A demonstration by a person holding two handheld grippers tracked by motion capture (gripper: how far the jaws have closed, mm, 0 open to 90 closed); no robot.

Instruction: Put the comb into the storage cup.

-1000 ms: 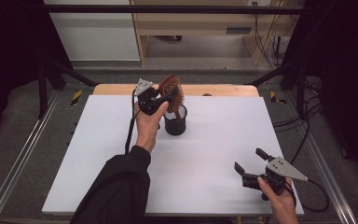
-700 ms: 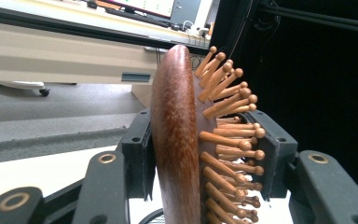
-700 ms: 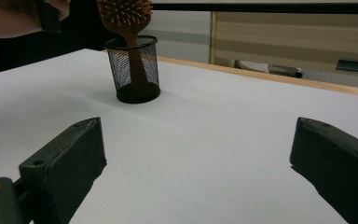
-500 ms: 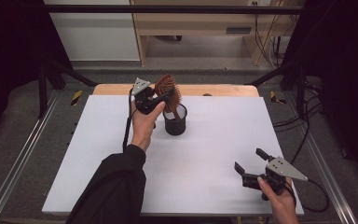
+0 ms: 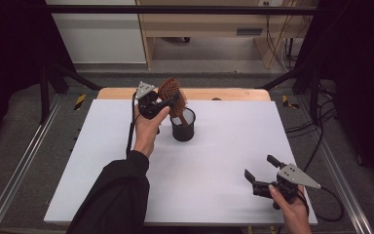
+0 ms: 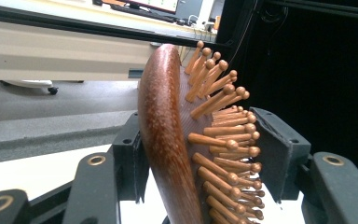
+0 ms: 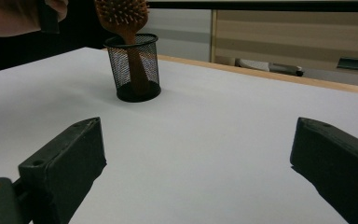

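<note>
A brown wooden hairbrush [image 5: 169,88] stands handle-down in a black mesh cup [image 5: 182,127] at the back middle of the white table [image 5: 214,165]. My left gripper [image 5: 170,100] reaches in from the left, level with the brush head. In the left gripper view the brush head [image 6: 168,140] sits between the pads of that gripper [image 6: 200,154]. The jaws have just been opening, and a thin gap shows on the bristle side. My right gripper [image 5: 259,165] rests near the front right edge, wide open with nothing in it [image 7: 196,154], facing the cup [image 7: 135,70] and brush [image 7: 121,11].
A wooden strip [image 5: 224,93] runs along the table's far edge. Metal rails [image 5: 19,170] flank the table on both sides, and cables [image 5: 316,131] lie on the floor at the right. A pale cabinet [image 5: 97,34] stands beyond the table.
My left gripper and the brush head have shifted slightly to the left. The right gripper has stayed where it was.
</note>
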